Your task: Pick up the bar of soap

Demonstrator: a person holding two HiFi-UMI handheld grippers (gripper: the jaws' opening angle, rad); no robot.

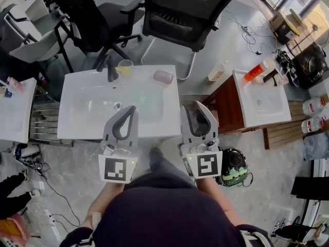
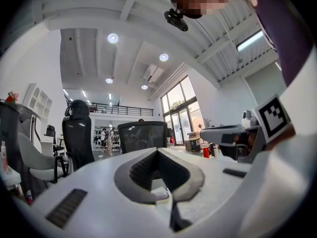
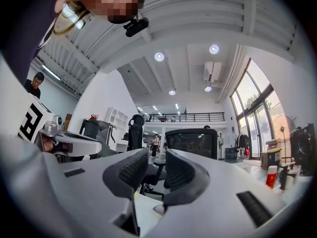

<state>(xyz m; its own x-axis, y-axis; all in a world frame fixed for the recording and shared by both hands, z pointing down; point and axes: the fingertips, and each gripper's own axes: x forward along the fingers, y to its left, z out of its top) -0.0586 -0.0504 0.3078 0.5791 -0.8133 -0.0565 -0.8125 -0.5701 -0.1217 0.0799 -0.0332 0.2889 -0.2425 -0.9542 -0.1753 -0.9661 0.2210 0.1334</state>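
Note:
The bar of soap (image 1: 163, 76) is a pale pink oval lying on the back right rim of the white sink (image 1: 82, 122). Both grippers hover over the sink's near edge, pointing toward the back. My left gripper (image 1: 132, 108) is at the front middle with its fingertips touching and nothing in it; in the left gripper view (image 2: 157, 151) the jaws meet. My right gripper (image 1: 191, 110) is at the sink's front right corner, well short of the soap, its jaws apart and empty (image 3: 156, 155). A small pinkish lump (image 3: 158, 209) low between those jaws may be the soap.
A dark faucet (image 1: 111, 73) and a clear cup (image 1: 125, 66) stand on the sink's back rim. To the right are a wooden cabinet (image 1: 229, 107) and a second sink (image 1: 257, 117) with an orange bottle (image 1: 255, 71). Black office chairs (image 1: 180, 14) stand behind.

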